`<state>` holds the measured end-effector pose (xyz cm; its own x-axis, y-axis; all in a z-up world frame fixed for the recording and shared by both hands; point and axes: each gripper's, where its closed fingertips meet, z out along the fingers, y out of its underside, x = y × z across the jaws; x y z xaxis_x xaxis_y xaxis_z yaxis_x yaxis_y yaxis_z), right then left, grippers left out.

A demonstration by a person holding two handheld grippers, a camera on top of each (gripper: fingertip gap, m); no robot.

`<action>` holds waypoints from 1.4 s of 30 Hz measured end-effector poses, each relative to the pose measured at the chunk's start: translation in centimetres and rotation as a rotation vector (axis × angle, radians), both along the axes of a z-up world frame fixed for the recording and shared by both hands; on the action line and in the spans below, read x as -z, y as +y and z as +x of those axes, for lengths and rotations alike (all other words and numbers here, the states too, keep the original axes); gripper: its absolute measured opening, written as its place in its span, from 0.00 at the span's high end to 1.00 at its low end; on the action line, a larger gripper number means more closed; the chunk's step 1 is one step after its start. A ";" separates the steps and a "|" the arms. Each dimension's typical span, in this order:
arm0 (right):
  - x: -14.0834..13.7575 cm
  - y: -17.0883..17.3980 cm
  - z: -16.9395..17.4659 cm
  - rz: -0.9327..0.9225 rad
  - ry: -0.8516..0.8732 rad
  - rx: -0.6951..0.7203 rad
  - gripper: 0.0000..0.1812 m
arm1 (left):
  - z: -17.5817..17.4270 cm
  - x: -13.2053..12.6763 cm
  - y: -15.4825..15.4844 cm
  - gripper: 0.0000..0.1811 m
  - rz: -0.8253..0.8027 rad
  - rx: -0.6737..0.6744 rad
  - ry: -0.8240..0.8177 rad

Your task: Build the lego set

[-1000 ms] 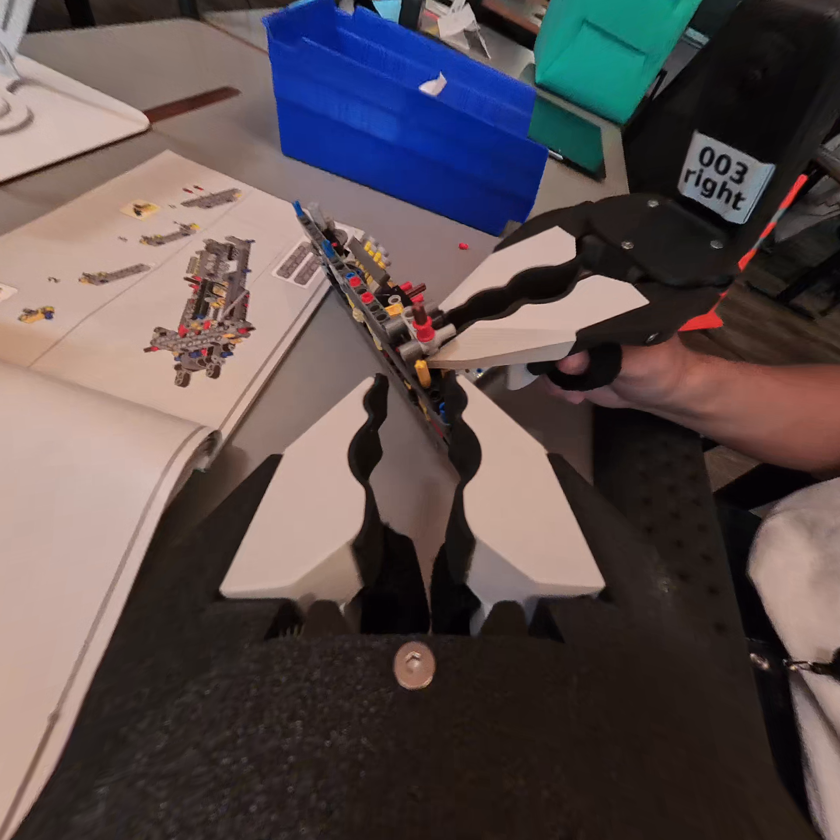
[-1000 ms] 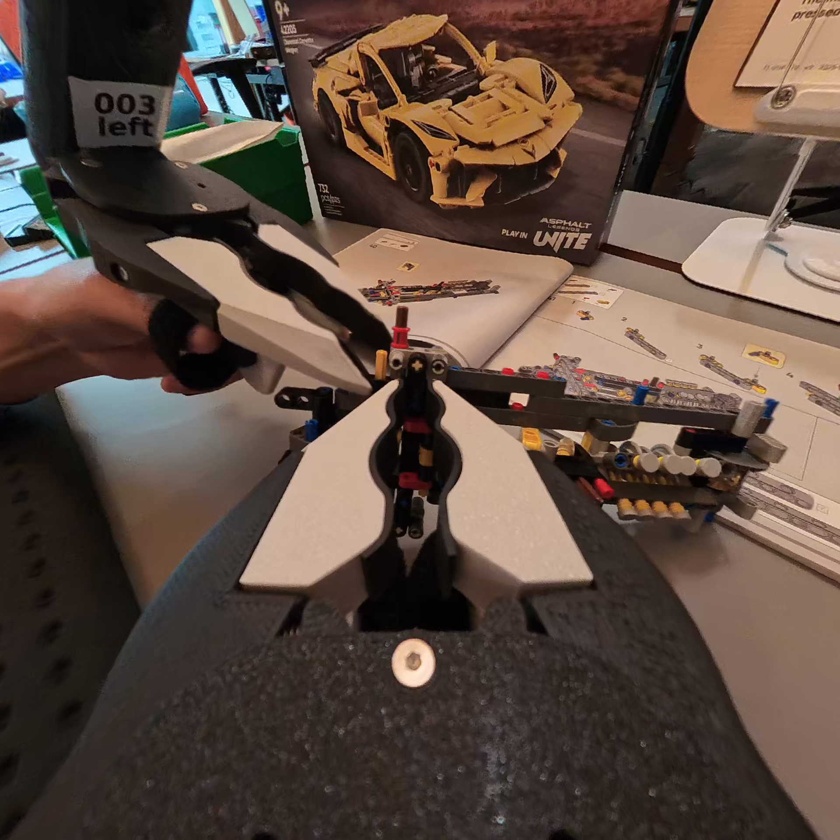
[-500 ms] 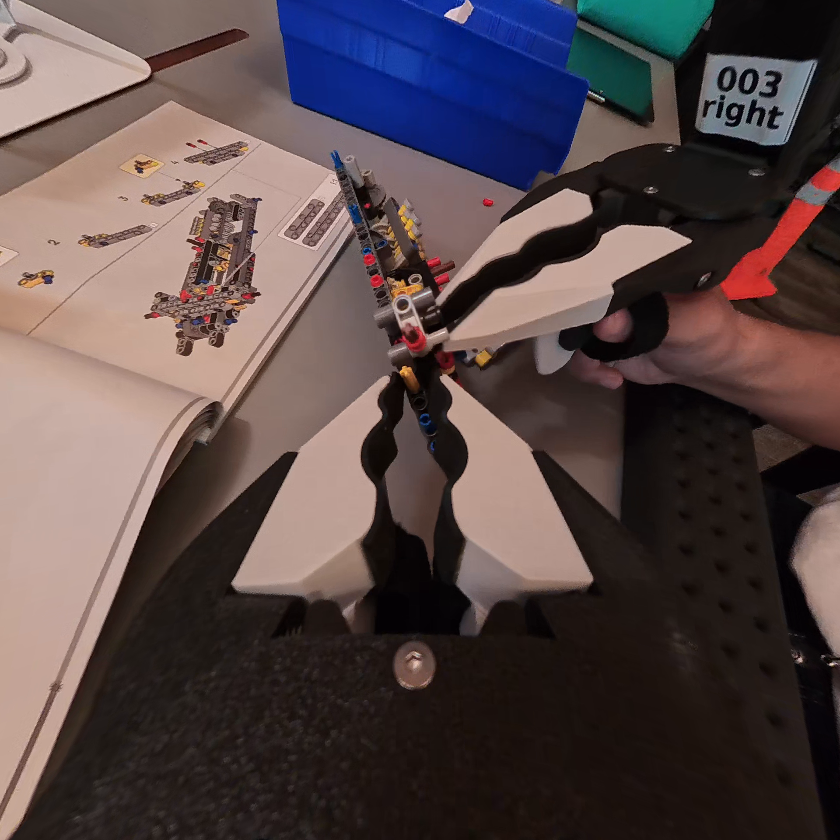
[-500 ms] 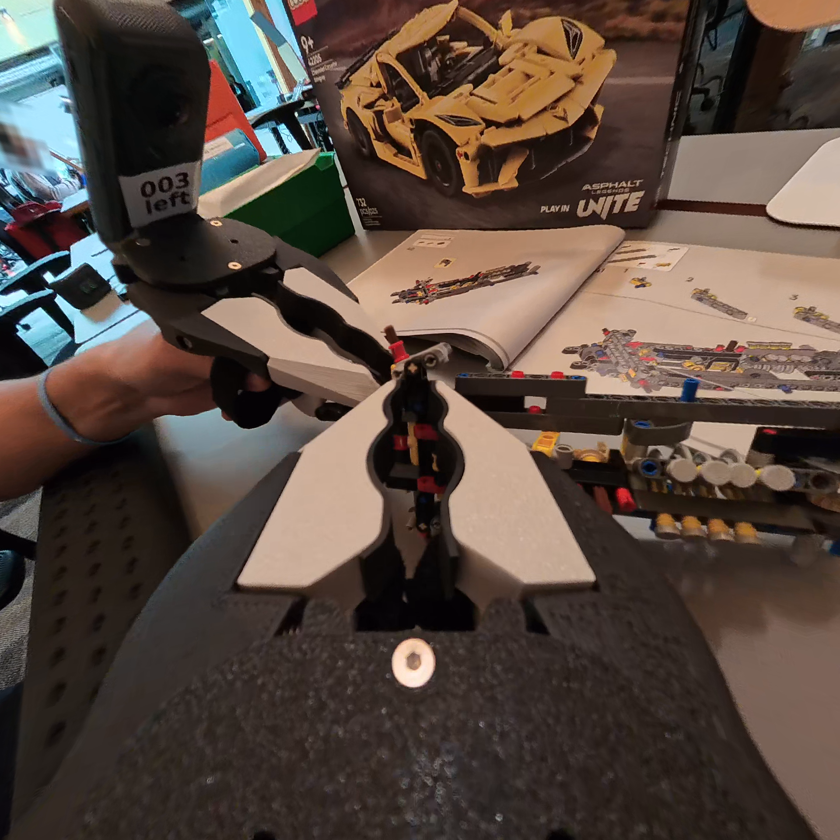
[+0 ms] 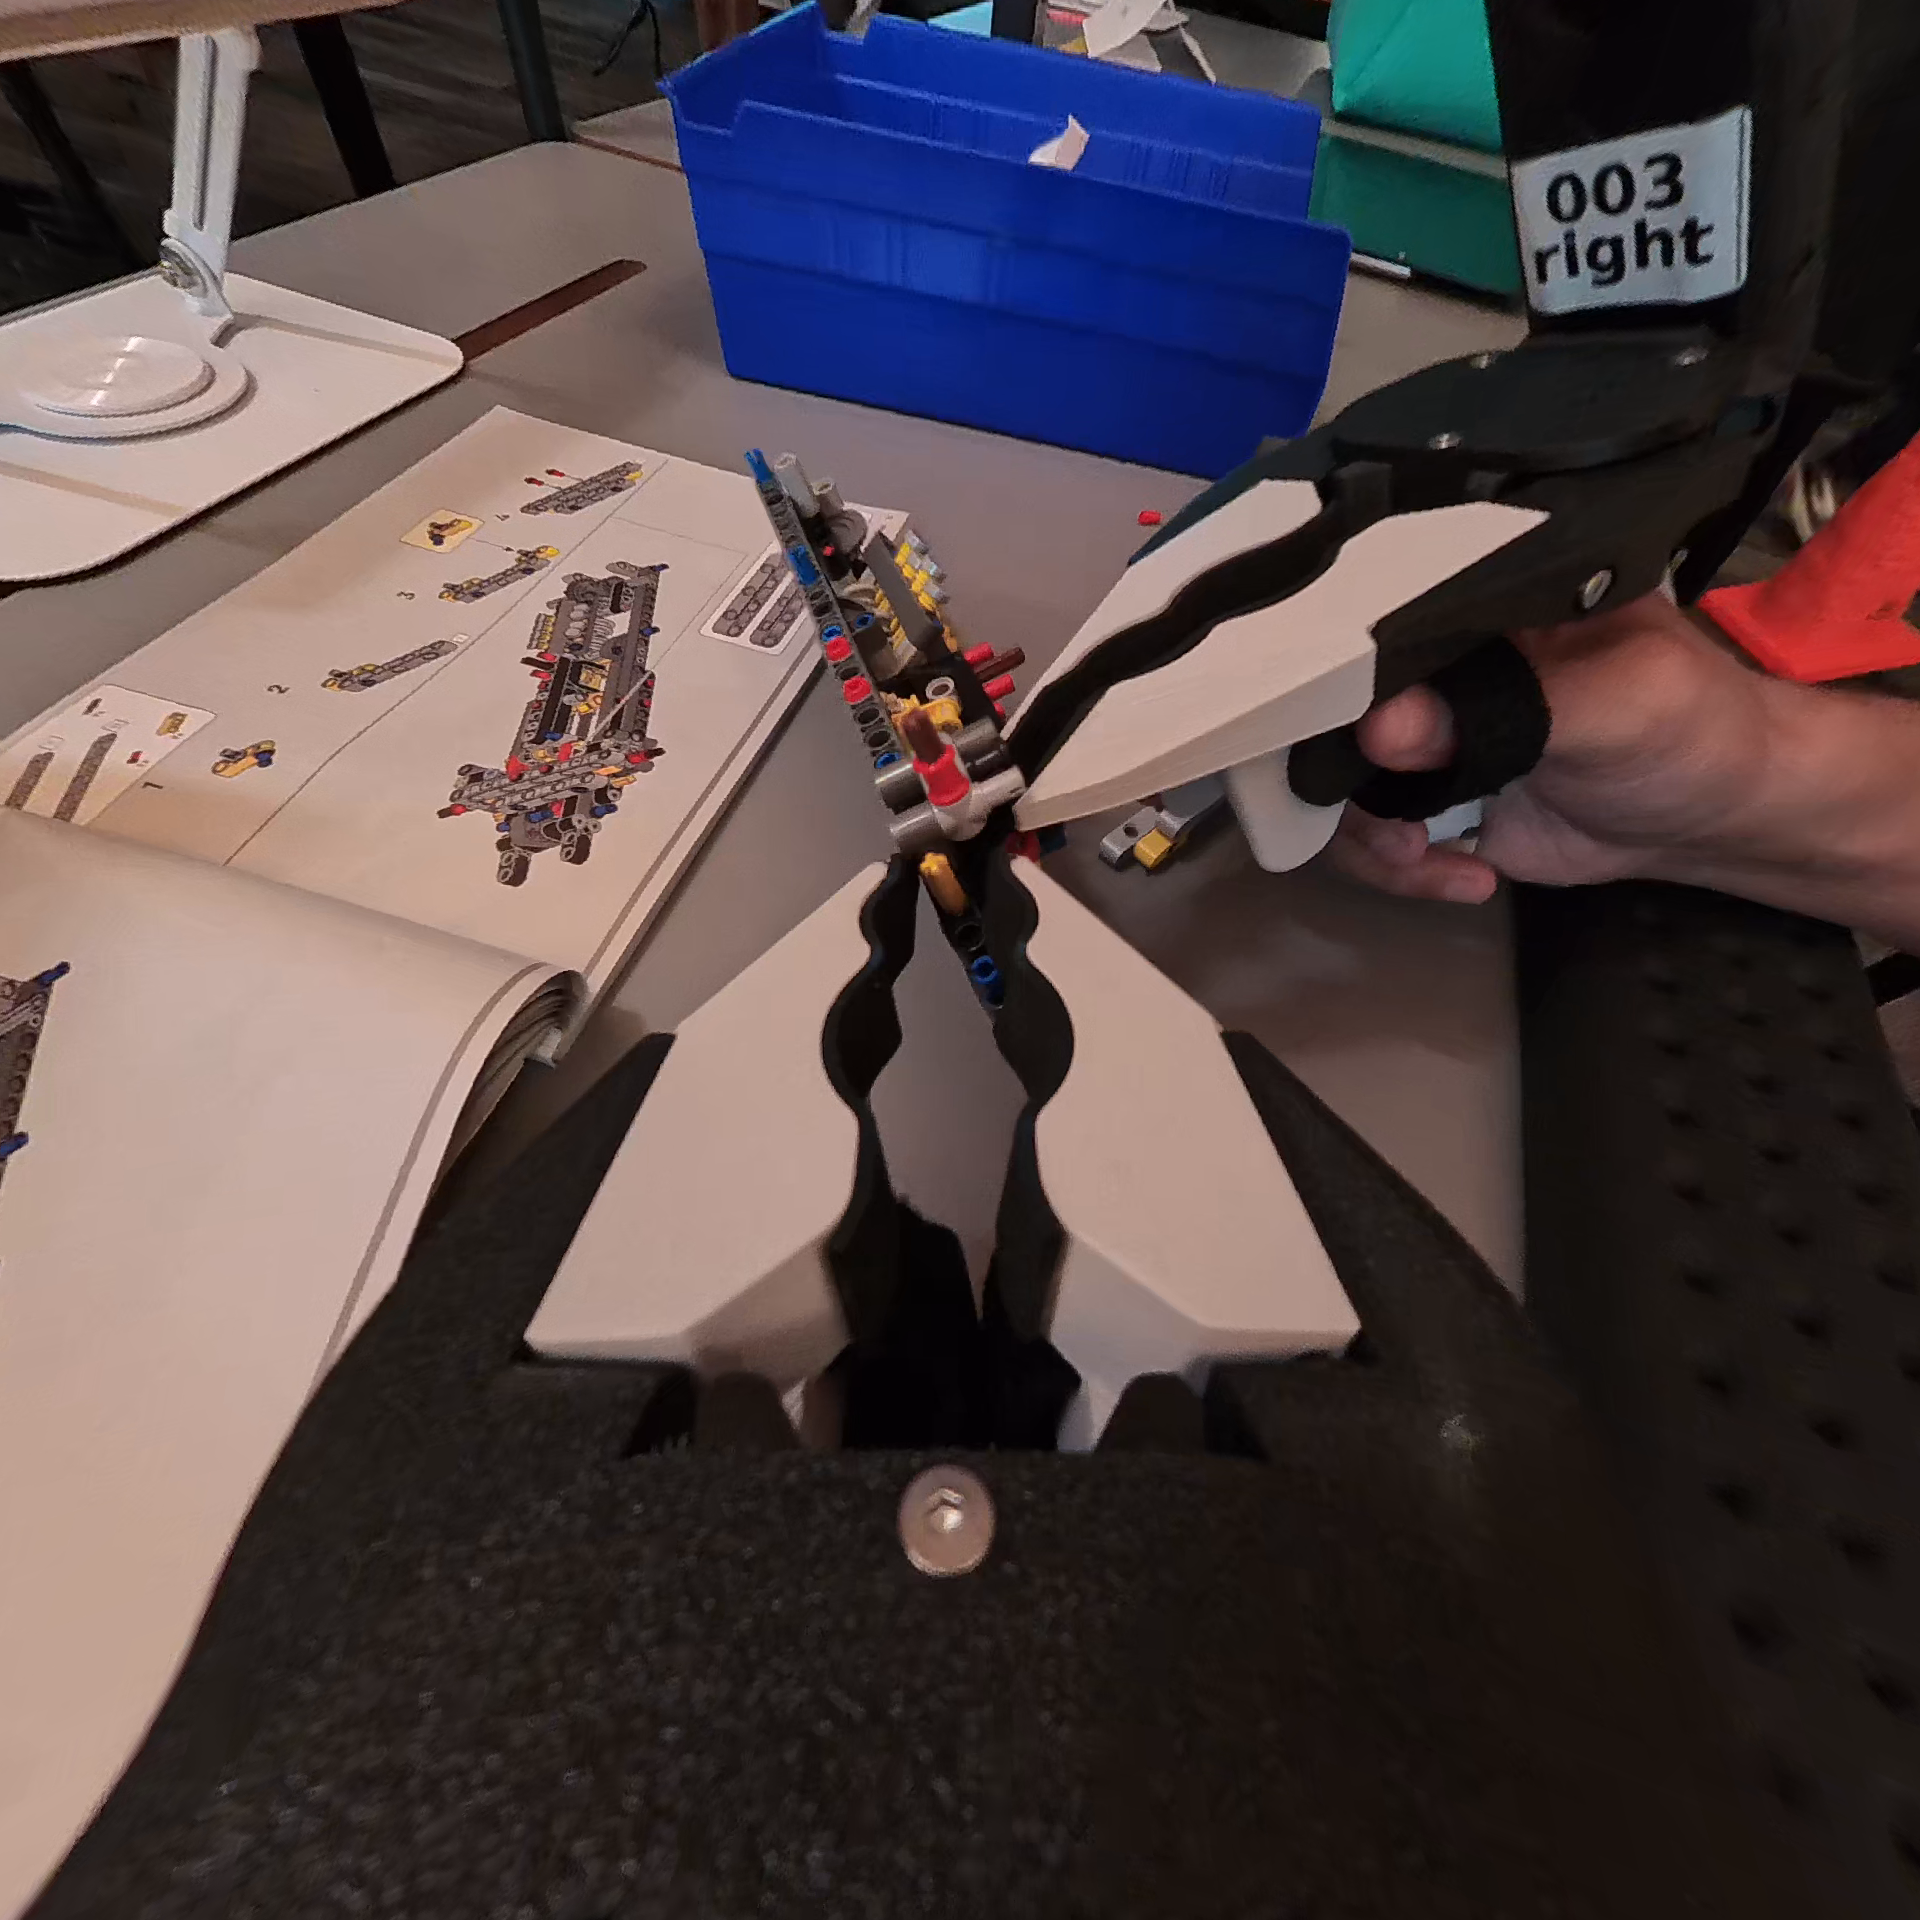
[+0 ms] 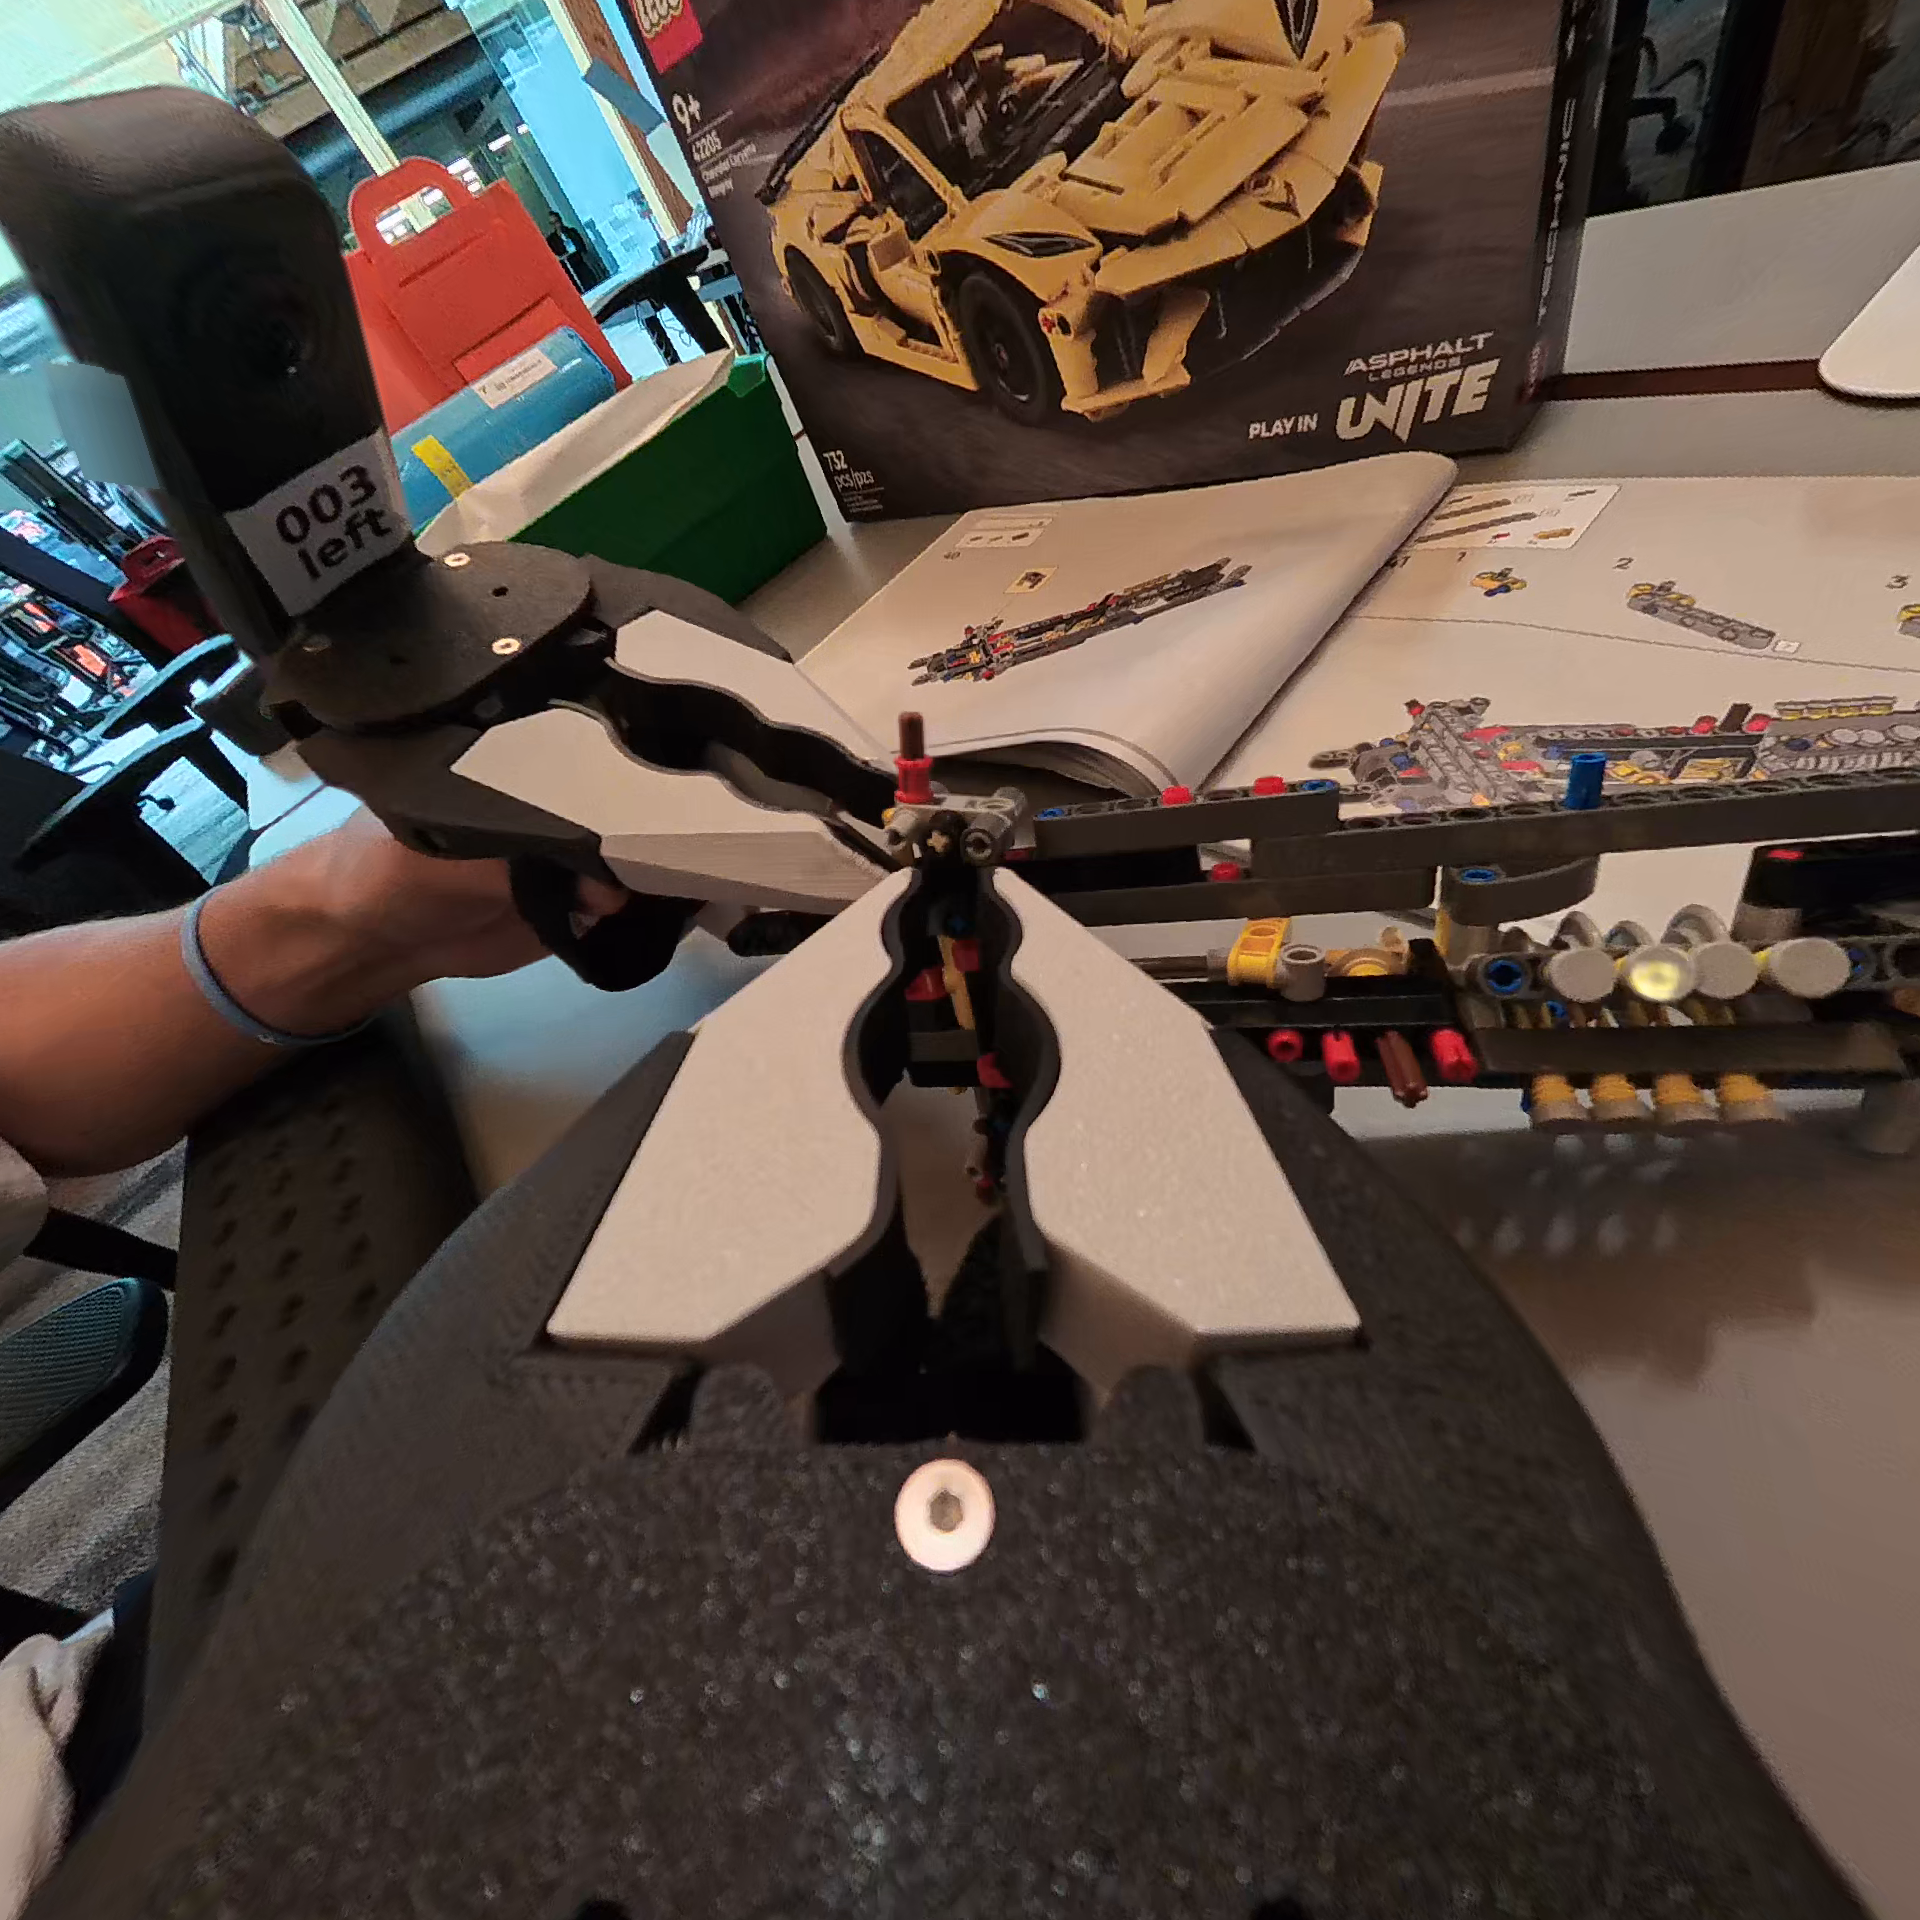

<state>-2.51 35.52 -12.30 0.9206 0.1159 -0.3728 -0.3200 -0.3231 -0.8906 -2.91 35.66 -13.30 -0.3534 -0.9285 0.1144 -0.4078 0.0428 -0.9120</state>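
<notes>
A blue bin (image 5: 997, 270) is sitting on the grey table (image 5: 582, 239); a white stand base (image 5: 156, 416) is lying left of the bin, a teal box (image 5: 1403, 166) behind it

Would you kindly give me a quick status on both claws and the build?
Left claw and right claw both shut on long grey lego chassis, held off the table. Open instruction booklet underneath. Nothing blocking.

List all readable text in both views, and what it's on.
I won't quote writing; here is what bears it:
White label, left hand-held gripper: legible.
White label, right hand-held gripper: legible.
Set box: logos, numbers legible.
Instruction booklet: step numbers; rest too small.
</notes>
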 end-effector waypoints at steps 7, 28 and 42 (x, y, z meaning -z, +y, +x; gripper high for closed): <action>-0.4 0.1 0.0 0.024 -0.001 -0.003 0.96 | 0.2 -0.6 0.2 0.97 -0.111 -0.018 -0.004; 6.7 -10.8 5.1 -0.552 -0.632 -0.288 0.86 | 0.3 -0.8 -0.1 0.97 -0.015 -0.049 -0.054; 7.3 -10.9 5.6 -0.702 -0.441 -0.493 0.84 | 0.3 -0.6 -0.3 0.97 0.043 -0.040 -0.063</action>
